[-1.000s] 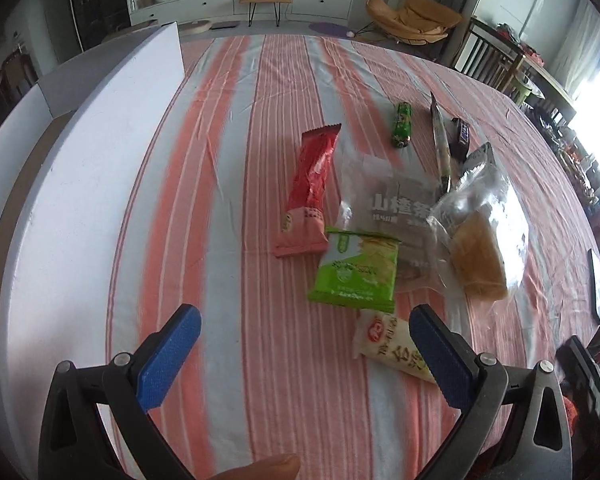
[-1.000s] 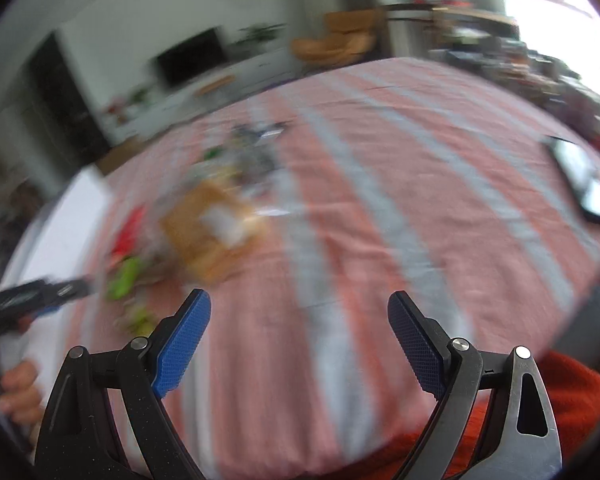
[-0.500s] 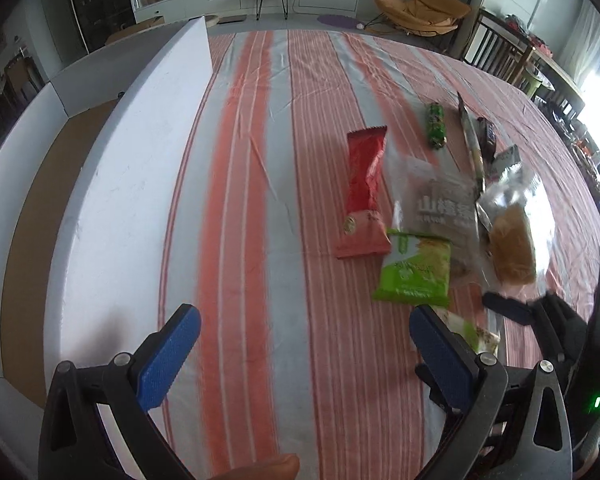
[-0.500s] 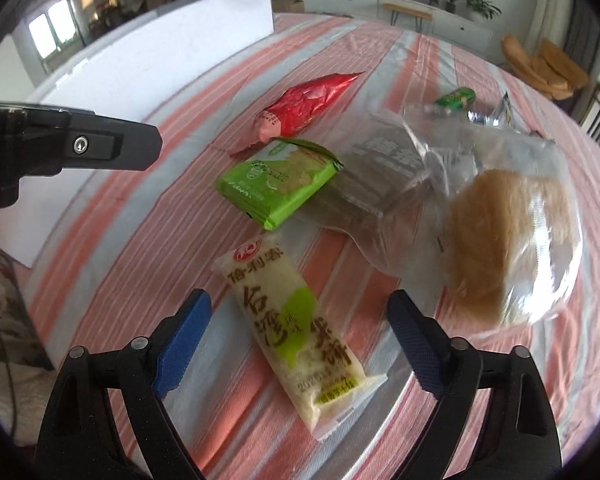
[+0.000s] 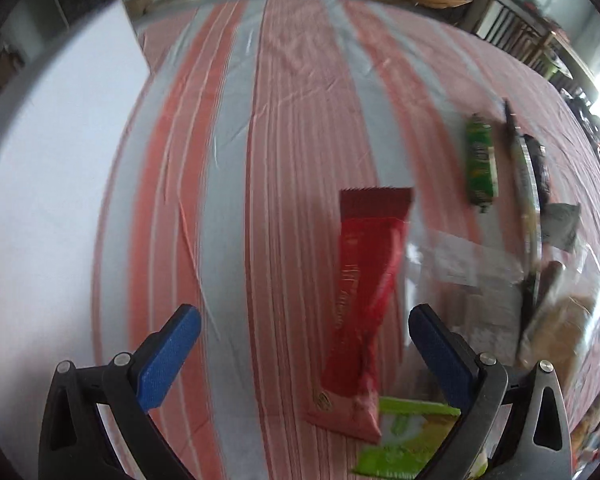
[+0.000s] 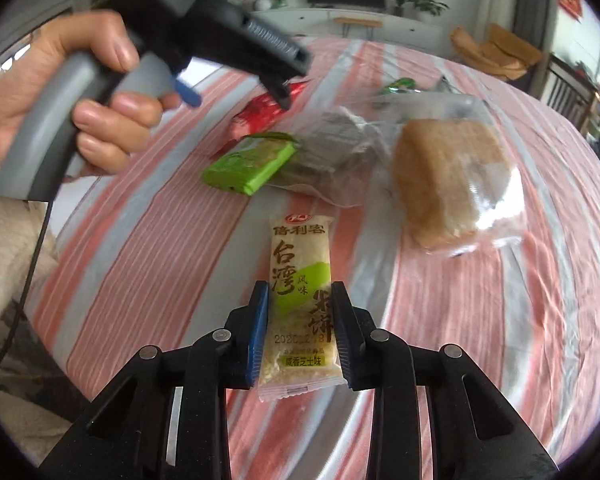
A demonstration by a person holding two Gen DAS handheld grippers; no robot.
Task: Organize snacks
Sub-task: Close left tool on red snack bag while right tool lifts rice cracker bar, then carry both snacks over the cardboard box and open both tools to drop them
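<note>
**Rice cracker pack clamped, red packet under open claw**

The green packet point(image 5: 404, 436) was cut off and blurred. The right gripper point(image 6: 300, 336) pinched the rice cracker pack point(image 6: 300, 296) near that packet. The left gripper point(image 5: 300, 356) gaped above the red packet point(image 5: 364, 308)

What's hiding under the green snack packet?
The green snack packet lies on a greyish clear-wrapped packet and touches the red snack packet. Whatever lies beneath it is covered.

Red packet point(image 5: 360, 312) between parted jaws
</note>
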